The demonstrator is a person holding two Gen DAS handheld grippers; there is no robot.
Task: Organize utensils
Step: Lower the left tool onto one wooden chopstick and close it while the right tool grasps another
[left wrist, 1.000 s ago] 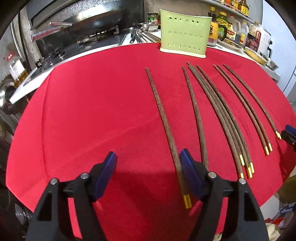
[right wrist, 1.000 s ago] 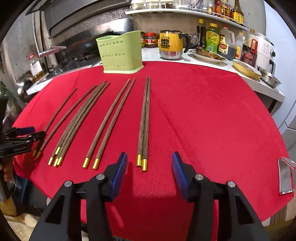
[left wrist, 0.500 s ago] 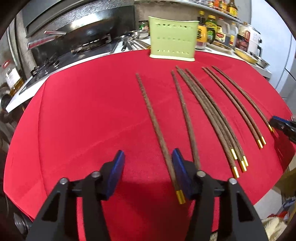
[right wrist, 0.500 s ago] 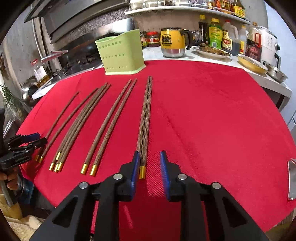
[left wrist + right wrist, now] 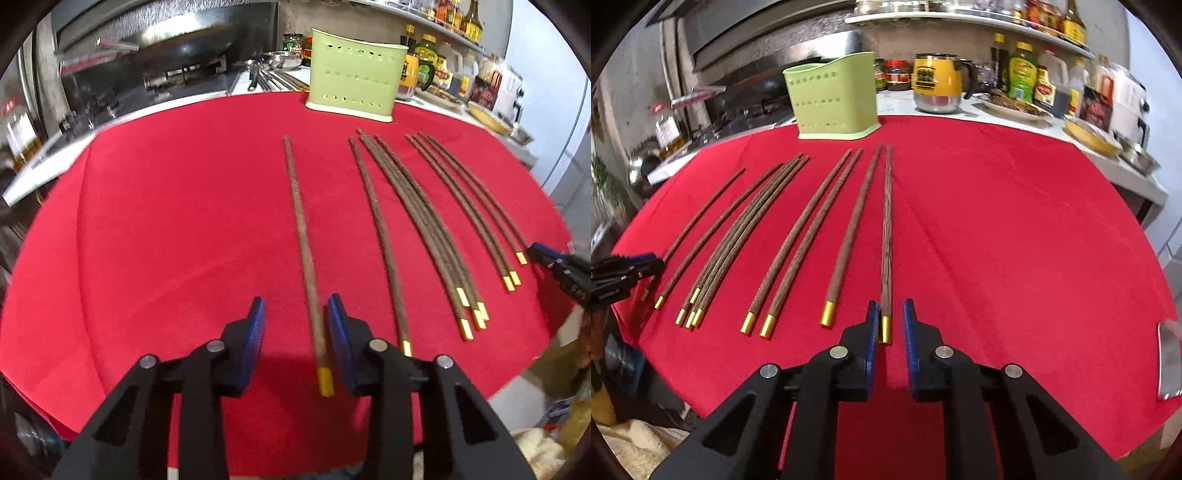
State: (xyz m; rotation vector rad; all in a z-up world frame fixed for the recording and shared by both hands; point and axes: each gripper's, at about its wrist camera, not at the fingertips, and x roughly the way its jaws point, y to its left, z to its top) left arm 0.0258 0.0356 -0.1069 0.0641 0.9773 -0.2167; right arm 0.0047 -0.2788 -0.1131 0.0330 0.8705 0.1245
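Red cloth [image 5: 166,229] covers the tabletop, kitchen clutter behind it. Nearest in the left wrist view, left tool [image 5: 295,332] sits low over the cloth edge, jaws narrow and just been closing, straddling the gold-capped end of the leftmost chopstick [image 5: 299,225]; right pad looks to touch the stick, left pad stands clear of it, so not clamped. Just right of it lies a second single chopstick [image 5: 376,229], then a bunch of four [image 5: 424,221], touching and partly overlapping, then a pair [image 5: 469,210] side by side. All lie lengthwise, gold caps toward the camera, tips toward the far side.

In the right wrist view, right tool [image 5: 889,321] is nearly closed, jaws just been closing, around the gold cap of the rightmost chopstick [image 5: 886,236]. Left pad is against it; a thin gap shows at the right pad. Grip unclear. Its former neighbour [image 5: 849,240] lies just left, splayed away at the near end, tips close together at the far end. Nothing blocks either tool; cloth right of the rightmost stick is bare, only a shiny metal piece [image 5: 1169,362] at the far right edge.

Farther back, green perforated utensil holder [image 5: 833,101] stands upright at the cloth's far edge, beyond the chopstick tips, well apart from both tools. Behind it: yellow mug [image 5: 936,83], jars, sauce bottles [image 5: 1021,72], a plate of food [image 5: 1015,105], a yellow bowl [image 5: 1091,134], and a dark wok [image 5: 184,48] on the stove at left.
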